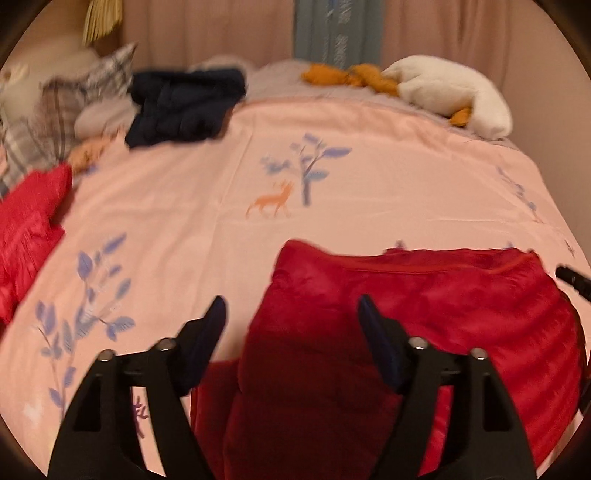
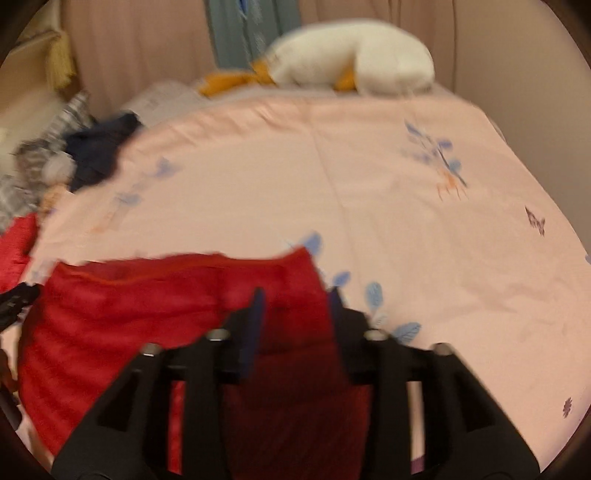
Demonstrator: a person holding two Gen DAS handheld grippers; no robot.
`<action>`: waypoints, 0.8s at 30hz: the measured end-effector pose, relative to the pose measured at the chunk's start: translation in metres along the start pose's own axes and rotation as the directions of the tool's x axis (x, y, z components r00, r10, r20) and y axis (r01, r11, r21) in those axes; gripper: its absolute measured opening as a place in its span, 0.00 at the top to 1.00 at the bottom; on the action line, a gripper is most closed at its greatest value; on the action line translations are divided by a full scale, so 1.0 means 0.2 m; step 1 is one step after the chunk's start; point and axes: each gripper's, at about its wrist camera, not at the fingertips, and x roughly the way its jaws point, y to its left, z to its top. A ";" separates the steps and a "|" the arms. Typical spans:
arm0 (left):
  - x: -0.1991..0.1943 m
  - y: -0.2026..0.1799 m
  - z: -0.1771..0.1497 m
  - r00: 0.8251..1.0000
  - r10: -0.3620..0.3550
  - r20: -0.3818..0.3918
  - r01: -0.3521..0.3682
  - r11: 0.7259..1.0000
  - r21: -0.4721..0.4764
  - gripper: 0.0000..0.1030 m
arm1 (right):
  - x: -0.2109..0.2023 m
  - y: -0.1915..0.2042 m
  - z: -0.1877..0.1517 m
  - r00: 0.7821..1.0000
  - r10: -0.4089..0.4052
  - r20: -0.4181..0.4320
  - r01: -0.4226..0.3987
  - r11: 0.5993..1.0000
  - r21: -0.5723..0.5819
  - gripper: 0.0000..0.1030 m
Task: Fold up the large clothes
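Between both open hand-held grippers (image 1: 291,314) (image 2: 295,299) lies the red jacket (image 1: 424,295).

Jacket (image 1: 424,306) lies on bedspread (image 1: 221,206), plush toy (image 1: 447,88) behind it

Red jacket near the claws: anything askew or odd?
Nothing damaged. The red jacket lies folded but puffy, its near flap bunched up. Both views are motion-blurred. A second red garment sits loose at the pink cover's left edge.

Bed (image 1: 369,122) covered by pink sheet (image 1: 192,206) printed with blue trees and an orange deer. Pink curtain (image 1: 221,29) hangs behind. Plaid pillows (image 1: 74,96) at left. Lighting warm, dim.
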 end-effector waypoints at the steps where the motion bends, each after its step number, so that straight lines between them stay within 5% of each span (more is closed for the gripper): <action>1: -0.06 -0.03 -0.01 1.000 -0.003 0.029 0.002 1.000 0.025 0.19 | -0.07 0.03 -0.02 0.999 0.029 0.023 -0.029 1.000 -0.010 0.47; 8: -0.29 -0.24 -0.13 0.994 -0.068 0.083 0.057 0.991 0.123 0.18 | -0.29 0.26 -0.21 0.991 0.125 0.040 -0.119 0.984 -0.129 0.30; 15: -0.30 -0.36 -0.30 0.995 -0.086 0.053 0.078 0.988 0.136 0.18 | -0.33 0.38 -0.44 0.992 0.124 0.014 -0.120 0.977 -0.176 0.29; 24: -0.26 -0.39 -0.39 0.995 -0.101 -0.011 0.102 0.987 0.126 0.18 | -0.25 0.36 -0.51 0.994 0.100 -0.047 -0.106 0.979 -0.172 0.28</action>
